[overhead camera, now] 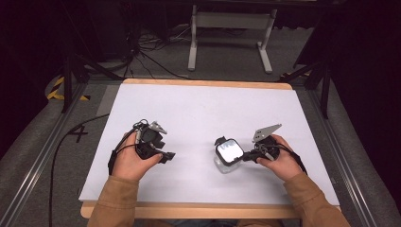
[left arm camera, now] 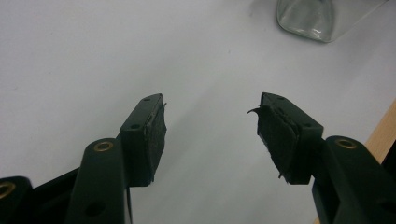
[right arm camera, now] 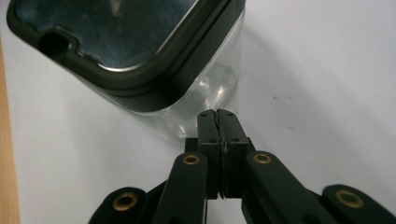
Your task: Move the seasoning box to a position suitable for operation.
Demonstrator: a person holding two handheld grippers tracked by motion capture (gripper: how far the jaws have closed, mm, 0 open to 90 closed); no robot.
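A clear square jar with a black-rimmed lid stands on the white table, right of centre. My right gripper sits just right of the jar, jaws pressed together with nothing between them; its tips almost touch the jar's clear wall. My left gripper rests at the left of the table, pointing right toward the jar, jaws spread wide over bare table. The jar's glass base shows far ahead at the top right of the left gripper view.
The table's wooden front edge runs close to the person's sleeves. Beyond the table's far edge stand a white metal frame and loose cables on the grey floor. Dark stands flank both far corners.
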